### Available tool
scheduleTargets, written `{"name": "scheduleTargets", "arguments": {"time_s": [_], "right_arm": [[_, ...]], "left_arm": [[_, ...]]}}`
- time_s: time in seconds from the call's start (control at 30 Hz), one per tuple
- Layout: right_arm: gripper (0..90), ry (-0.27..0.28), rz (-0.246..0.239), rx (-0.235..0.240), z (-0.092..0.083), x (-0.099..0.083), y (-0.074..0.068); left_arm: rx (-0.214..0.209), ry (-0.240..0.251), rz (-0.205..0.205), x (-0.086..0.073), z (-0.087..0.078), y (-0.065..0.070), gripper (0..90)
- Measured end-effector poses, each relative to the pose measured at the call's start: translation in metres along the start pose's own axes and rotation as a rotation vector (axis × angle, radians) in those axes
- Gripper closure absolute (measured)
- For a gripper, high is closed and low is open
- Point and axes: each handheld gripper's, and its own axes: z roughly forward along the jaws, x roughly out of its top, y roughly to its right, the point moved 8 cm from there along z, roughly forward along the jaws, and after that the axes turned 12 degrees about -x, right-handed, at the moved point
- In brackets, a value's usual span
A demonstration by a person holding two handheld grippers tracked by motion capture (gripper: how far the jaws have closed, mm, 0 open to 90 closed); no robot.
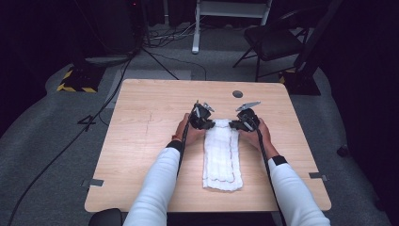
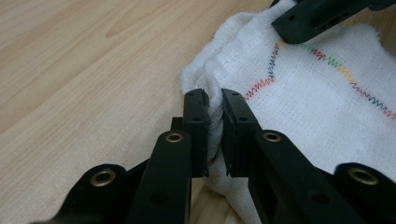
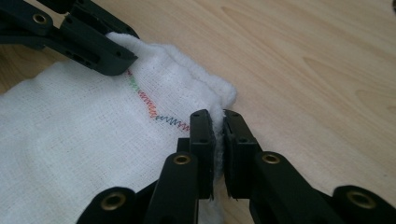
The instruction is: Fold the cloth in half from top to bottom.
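Observation:
A white folded cloth [image 1: 222, 155] with a multicoloured zigzag stitch lies lengthwise on the wooden table [image 1: 141, 141]. My left gripper [image 1: 203, 118] is at the cloth's far left corner and my right gripper [image 1: 243, 120] at its far right corner. In the left gripper view the cloth [image 2: 303, 98] has its edge pinched between the black jaws of my left gripper [image 2: 214, 100]. In the right gripper view my right gripper [image 3: 218, 119] is shut on the bunched edge of the cloth [image 3: 70, 130]. Each view also shows the other gripper's jaws on the cloth's far edge.
A dark round hole [image 1: 237, 93] sits in the table near its far edge. Beyond the table stand a black folding chair [image 1: 275, 40], a white frame [image 1: 221, 14] and cables on the grey floor. Bare wood lies to both sides of the cloth.

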Motion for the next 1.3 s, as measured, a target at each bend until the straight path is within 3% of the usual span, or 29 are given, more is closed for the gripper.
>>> {"name": "scheduleTargets", "arguments": {"time_s": [0.2, 0.37, 0.73, 0.97, 1.3], "right_arm": [[84.5, 0.054, -0.017, -0.053, -0.006, 0.012, 0.004], [84.6, 0.097, -0.019, -0.081, -0.017, 0.025, 0.010], [84.7, 0.190, -0.047, -0.109, -0.050, 0.056, 0.014], [84.9, 0.192, -0.080, -0.068, -0.061, 0.050, 0.004], [84.9, 0.206, -0.134, 0.041, -0.080, 0.018, -0.022]], "left_arm": [[0.048, 0.025, 0.030, 0.015, -0.009, -0.003, 82.4], [0.084, 0.029, 0.077, 0.030, -0.021, -0.001, 82.5], [0.113, 0.082, 0.137, 0.054, -0.053, 0.007, 82.1], [0.063, 0.096, 0.164, 0.041, -0.060, 0.022, 82.0], [-0.038, 0.090, 0.229, 0.010, -0.068, 0.055, 81.9]]}}
